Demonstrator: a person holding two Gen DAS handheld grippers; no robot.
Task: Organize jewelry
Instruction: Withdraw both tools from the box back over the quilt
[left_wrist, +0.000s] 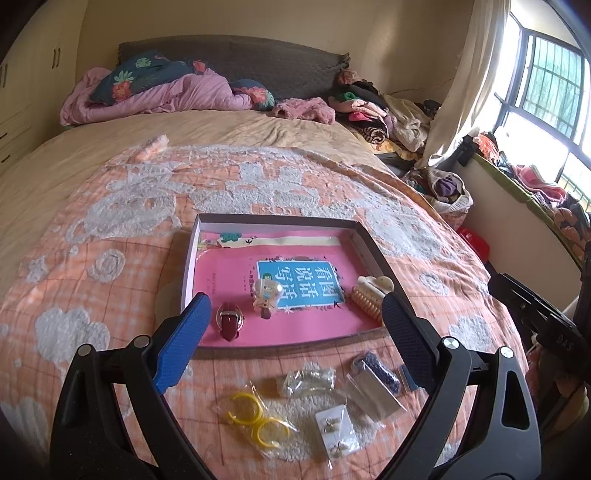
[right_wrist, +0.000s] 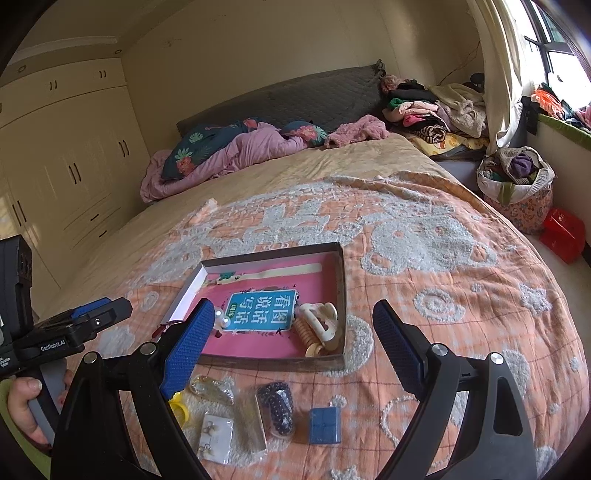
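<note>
Hovering over the bed, both tools gaped wide and empty.
Left tool (left_wrist: 295, 314) and right tool (right_wrist: 293, 323) faced the shallow box (left_wrist: 364, 236) holding a watch (left_wrist: 229, 320) and hair claw (left_wrist: 373, 290); bagged jewelry (left_wrist: 255, 415) lay before it.

Open claw above the bed
Right claw (right_wrist: 293, 325) gapes empty; shallow box (right_wrist: 341, 280) beyond, blue case (right_wrist: 325, 424) below.

Your bed (left_wrist: 110, 258) had the shallow box (left_wrist: 364, 236) on it, plus bagged jewelry (left_wrist: 255, 417) and maybe a blue box (right_wrist: 324, 424).
</note>
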